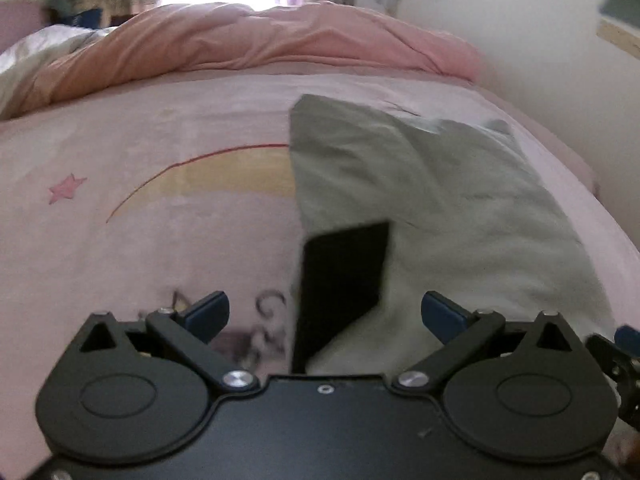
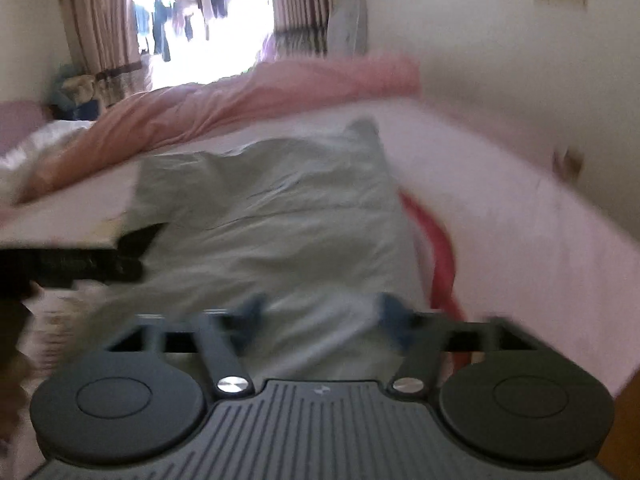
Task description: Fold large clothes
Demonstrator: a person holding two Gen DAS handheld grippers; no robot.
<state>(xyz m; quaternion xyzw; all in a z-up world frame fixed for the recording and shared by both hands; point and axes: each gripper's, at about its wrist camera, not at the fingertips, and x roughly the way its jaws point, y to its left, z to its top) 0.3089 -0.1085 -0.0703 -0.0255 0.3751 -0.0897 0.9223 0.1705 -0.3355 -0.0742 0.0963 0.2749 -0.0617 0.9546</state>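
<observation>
A grey-green garment [image 1: 420,184] lies folded lengthwise on the pink bed sheet [image 1: 160,240]. A black panel or patch [image 1: 344,280] shows at its near left edge. My left gripper [image 1: 324,316] is open, just above the garment's near end, and holds nothing. In the right wrist view the same garment [image 2: 280,220] runs away from me. My right gripper [image 2: 320,312] is open over its near end, with blurred blue pads [image 2: 252,304]. The left gripper [image 2: 80,264] shows dark at the left of that view.
A rumpled pink duvet [image 1: 260,40] lies across the far side of the bed. A wall [image 1: 520,60] runs along the right. A bright window with curtains [image 2: 200,20] is beyond. A red strip [image 2: 436,248] lies on the sheet right of the garment.
</observation>
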